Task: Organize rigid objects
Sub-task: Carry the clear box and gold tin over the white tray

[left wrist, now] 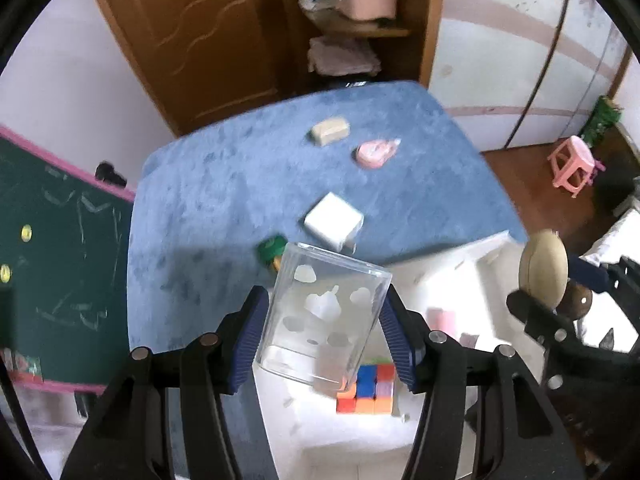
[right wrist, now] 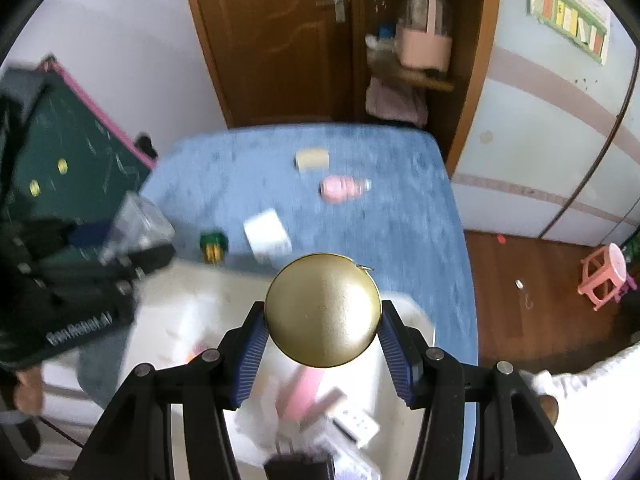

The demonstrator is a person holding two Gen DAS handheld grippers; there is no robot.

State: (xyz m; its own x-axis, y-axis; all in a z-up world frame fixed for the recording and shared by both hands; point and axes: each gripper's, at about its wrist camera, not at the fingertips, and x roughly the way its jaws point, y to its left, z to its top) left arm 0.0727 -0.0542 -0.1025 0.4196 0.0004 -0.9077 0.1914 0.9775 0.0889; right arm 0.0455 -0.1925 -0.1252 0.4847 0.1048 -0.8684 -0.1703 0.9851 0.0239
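My left gripper (left wrist: 325, 330) is shut on a clear plastic box (left wrist: 326, 316) with white cloud shapes on it, held tilted above a white tray (left wrist: 452, 276) at the near edge of the blue table (left wrist: 224, 184). My right gripper (right wrist: 322, 330) is shut on a round gold tin (right wrist: 322, 310), held above the same white tray (right wrist: 208, 312). The gold tin also shows at the right of the left wrist view (left wrist: 543, 268), and the clear box at the left of the right wrist view (right wrist: 138, 224).
On the blue table lie a white box (left wrist: 334, 221), a green toy (left wrist: 272, 249), a pink bottle (left wrist: 374, 153) and a beige block (left wrist: 330, 131). The tray holds a colourful cube (left wrist: 370, 390) and pink items (right wrist: 302, 394). A chalkboard (left wrist: 60, 248) stands left, a pink stool (left wrist: 572, 166) right.
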